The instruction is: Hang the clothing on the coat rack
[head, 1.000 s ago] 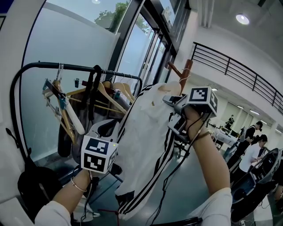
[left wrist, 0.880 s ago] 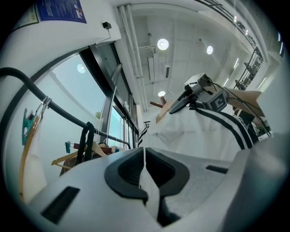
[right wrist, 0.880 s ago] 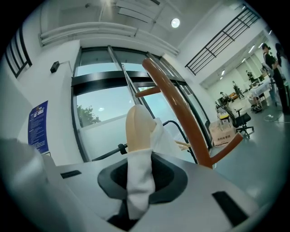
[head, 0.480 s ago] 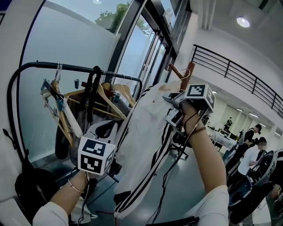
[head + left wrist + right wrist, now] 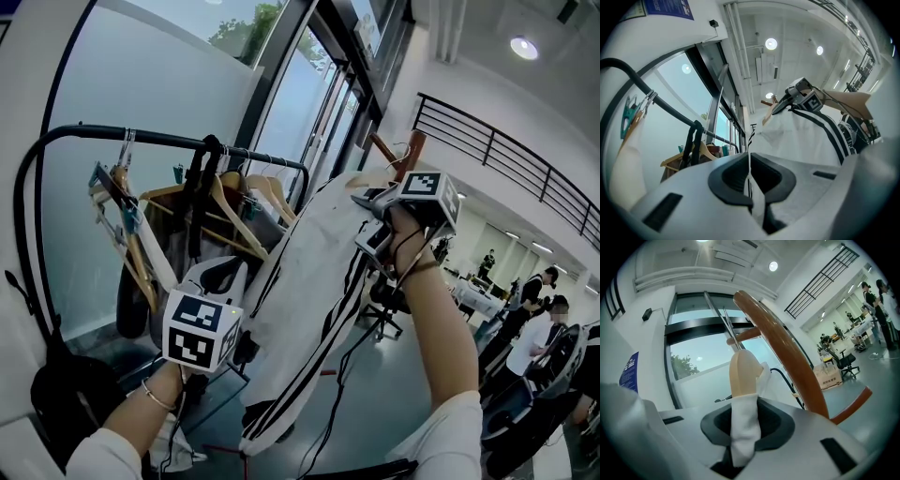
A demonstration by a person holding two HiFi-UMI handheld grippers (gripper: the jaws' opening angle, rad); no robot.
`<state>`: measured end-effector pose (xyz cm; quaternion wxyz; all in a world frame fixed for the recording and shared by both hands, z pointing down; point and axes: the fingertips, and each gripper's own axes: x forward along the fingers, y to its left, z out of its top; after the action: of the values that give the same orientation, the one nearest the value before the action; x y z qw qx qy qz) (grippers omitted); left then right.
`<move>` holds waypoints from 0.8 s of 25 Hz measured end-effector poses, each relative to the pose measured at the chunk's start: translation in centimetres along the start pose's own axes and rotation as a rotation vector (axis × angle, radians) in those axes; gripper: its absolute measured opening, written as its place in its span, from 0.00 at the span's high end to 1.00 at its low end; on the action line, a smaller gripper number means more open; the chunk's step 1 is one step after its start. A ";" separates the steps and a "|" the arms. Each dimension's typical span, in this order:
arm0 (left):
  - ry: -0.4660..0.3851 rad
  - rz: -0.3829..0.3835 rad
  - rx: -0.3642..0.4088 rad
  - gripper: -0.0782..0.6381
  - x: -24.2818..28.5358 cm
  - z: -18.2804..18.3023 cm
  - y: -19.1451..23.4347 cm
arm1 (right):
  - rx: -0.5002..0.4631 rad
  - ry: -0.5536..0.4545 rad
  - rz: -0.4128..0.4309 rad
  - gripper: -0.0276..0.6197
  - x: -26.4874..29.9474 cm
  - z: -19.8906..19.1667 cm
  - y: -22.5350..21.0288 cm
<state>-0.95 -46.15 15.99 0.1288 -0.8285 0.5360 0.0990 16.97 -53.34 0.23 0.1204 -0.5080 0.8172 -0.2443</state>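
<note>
A white garment with black stripes [image 5: 309, 300] hangs from a wooden hanger whose end [image 5: 743, 371] sticks out above my right gripper [image 5: 373, 217]. That gripper [image 5: 745, 427] is shut on the fabric-covered hanger arm and holds it high, level, right beside the brown wooden coat rack post [image 5: 787, 362] [image 5: 410, 150]. The hanger's metal hook [image 5: 729, 329] rises next to the post. Lower left, my left gripper [image 5: 230, 272] is shut on a thin edge of the garment [image 5: 750, 176]. From the left gripper view the right gripper [image 5: 801, 96] shows above the striped cloth.
A black clothes rail [image 5: 169, 141] with several wooden hangers [image 5: 225, 202] and dark clothes stands at the left by the glass wall. A black bag [image 5: 70, 394] sits low at the left. An office chair [image 5: 384, 300] and people [image 5: 539, 328] are farther right.
My right gripper has carried the hanger slightly up and closer to the coat rack post, and the garment has swung with it. The left gripper has stayed put.
</note>
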 end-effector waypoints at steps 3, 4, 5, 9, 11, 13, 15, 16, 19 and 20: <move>-0.003 -0.001 -0.002 0.87 -0.1 -0.1 0.2 | 0.005 -0.001 -0.004 0.84 0.4 0.0 0.1; -0.003 -0.001 -0.003 0.87 -0.2 -0.2 0.2 | 0.007 -0.001 -0.008 0.84 0.6 0.0 0.1; -0.001 0.000 -0.002 0.86 -0.2 -0.3 0.3 | 0.009 -0.002 -0.011 0.84 0.8 0.0 0.1; 0.005 0.003 -0.006 0.87 -0.6 -0.8 0.4 | 0.028 -0.008 -0.016 0.83 1.1 0.2 0.0; 0.004 0.007 -0.009 0.87 -0.8 -1.0 0.6 | 0.038 -0.011 -0.004 0.83 1.5 0.5 -0.2; 0.005 0.014 -0.012 0.87 -1.1 -1.2 0.9 | 0.042 -0.013 0.012 0.82 2.1 0.9 -0.4; 0.005 0.018 -0.016 0.87 -1.3 -1.2 1.1 | 0.051 -0.018 0.016 0.82 2.5 1.1 -0.5; 0.005 0.019 -0.017 0.87 -1.3 -1.2 1.1 | 0.058 -0.020 0.014 0.82 2.5 1.1 -0.5; 0.007 0.022 -0.014 0.87 -1.5 -1.4 1.2 | 0.073 -0.020 0.009 0.81 2.7 0.9 -1.0; 0.009 0.022 -0.014 0.87 -1.5 -1.5 1.2 | 0.079 -0.018 0.007 0.81 2.7 0.8 -1.2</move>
<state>-2.65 -45.78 17.72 0.1195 -0.8239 0.5448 0.1004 17.02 -56.44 0.28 0.1487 -0.5020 0.8076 -0.2713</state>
